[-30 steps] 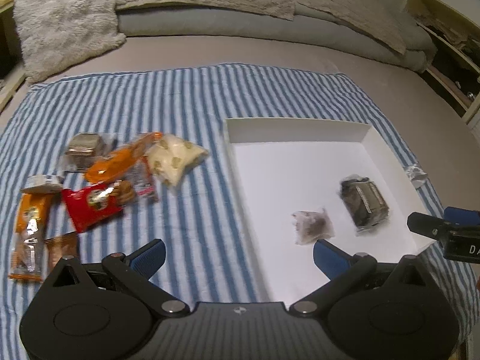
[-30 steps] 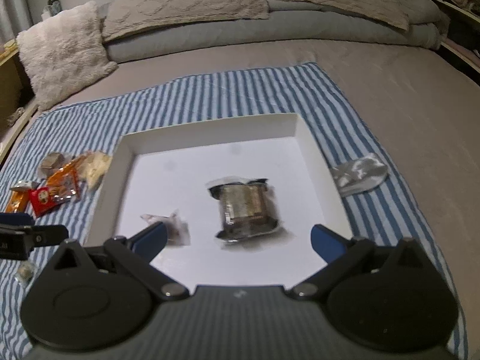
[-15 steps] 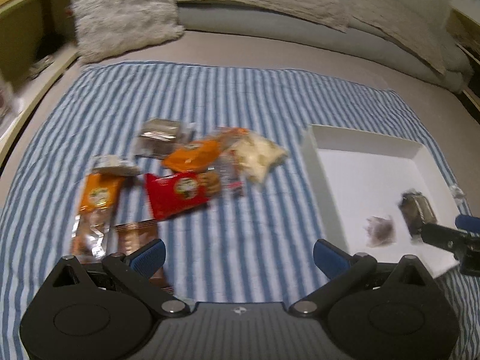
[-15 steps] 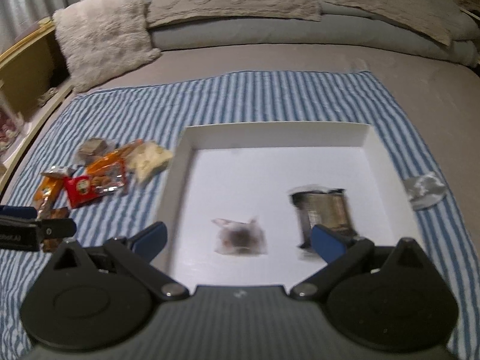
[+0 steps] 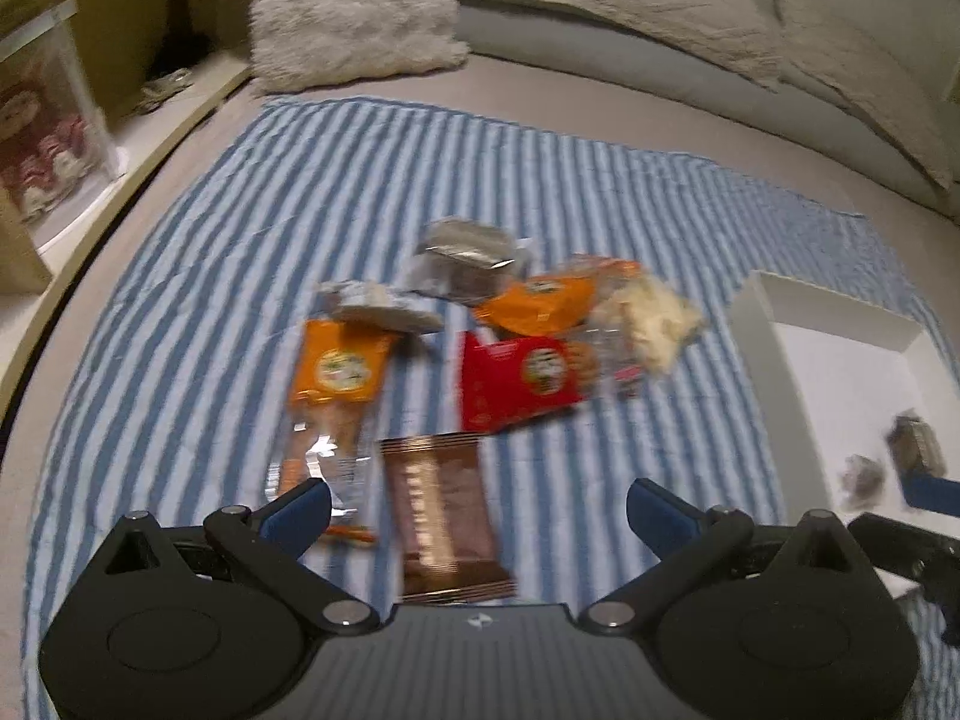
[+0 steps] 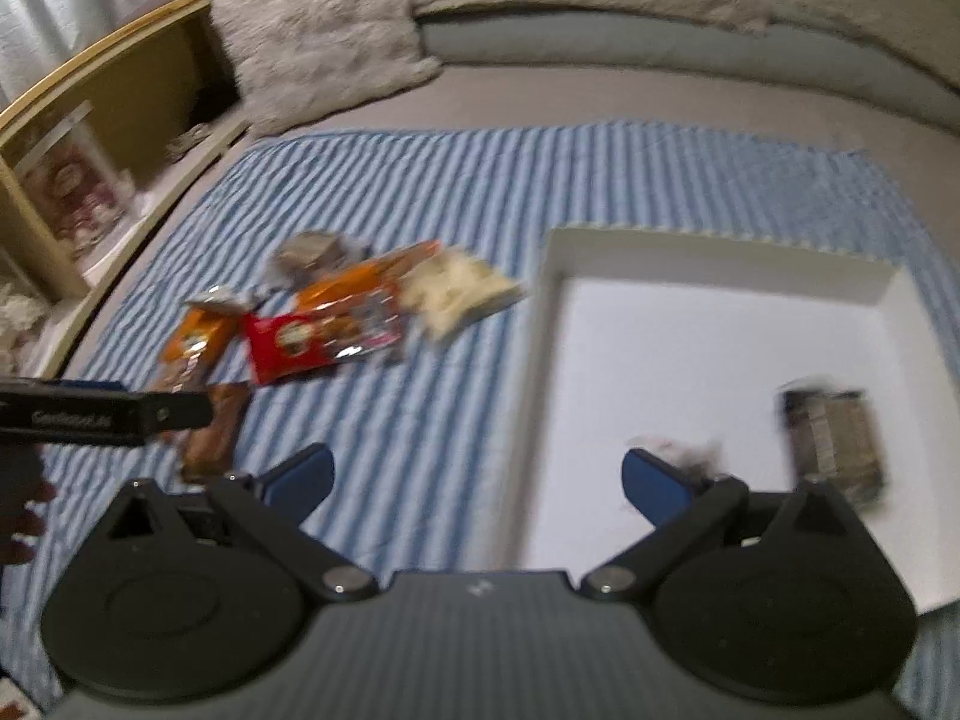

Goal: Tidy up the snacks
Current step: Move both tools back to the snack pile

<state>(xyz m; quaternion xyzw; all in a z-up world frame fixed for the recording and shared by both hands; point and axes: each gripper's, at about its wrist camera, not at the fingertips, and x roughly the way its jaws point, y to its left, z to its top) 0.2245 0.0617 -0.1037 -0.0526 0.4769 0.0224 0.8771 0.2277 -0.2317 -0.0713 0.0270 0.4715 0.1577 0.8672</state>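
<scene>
- A clear case [image 5: 48,114] holding something red and white is sitting on the wooden shelf at the far left; both views are catching it, blurred.
- A fluffy pillow [image 5: 348,6] is lying at the head of the bed, beyond the blue striped cloth [image 5: 300,192].
- The snacks are lying in a loose pile on the cloth, left of the box: an orange bar [image 5: 333,396], a silver packet [image 5: 375,306] at its far end, a grey foil packet [image 5: 465,258], an orange pouch [image 5: 540,303], a red packet [image 5: 519,387] and a pale bag [image 5: 654,318].
- The left gripper [image 5: 477,507] is hovering with its blue fingers [image 5: 297,510] spread wide and gripping nothing; a brown bar [image 5: 444,516] is lying on the cloth between them, a placing only the left wrist view is making plain.
- The right wrist view is showing that gripper from the side as a black bar over the brown bar, with part of a hand [image 6: 21,510] at the edge.
- The right gripper [image 6: 477,477] is also gaping, holding nothing, straddling the near left wall of the white box [image 6: 690,252].
- Only the right wrist view is showing the box whole: a small clear pouch [image 6: 684,456] and a dark wrapped block [image 6: 834,438] are resting inside, near its front right.
</scene>
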